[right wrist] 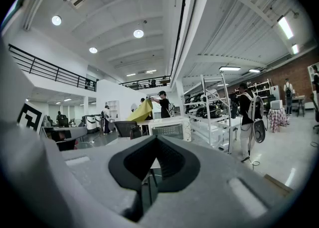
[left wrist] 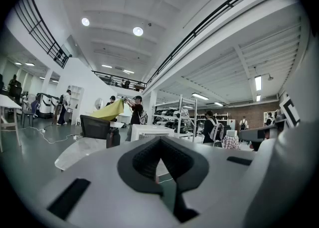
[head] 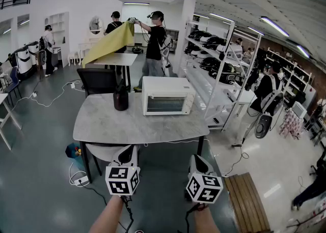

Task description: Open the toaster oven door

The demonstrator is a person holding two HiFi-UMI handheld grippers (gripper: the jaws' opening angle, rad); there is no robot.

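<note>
— Looking for the toaster oven (head: 167,95): where does it sit?
— On the far side of the grey table (head: 127,122), white, its glass door (head: 165,104) shut flat against the front. A dark brown jar (head: 120,97) stands just beside it on the left.
— And the grippers?
— Both hang low in front of the table's near edge, well apart from the oven. The left gripper (head: 127,151) has its jaws pressed together with nothing between them. The right gripper (head: 198,162) shows the same, only a thin slit between the pads.
— Anything behind?
— A black chair (head: 97,80) at the table's far side, and two people holding up a yellow cloth (head: 109,41).
</note>
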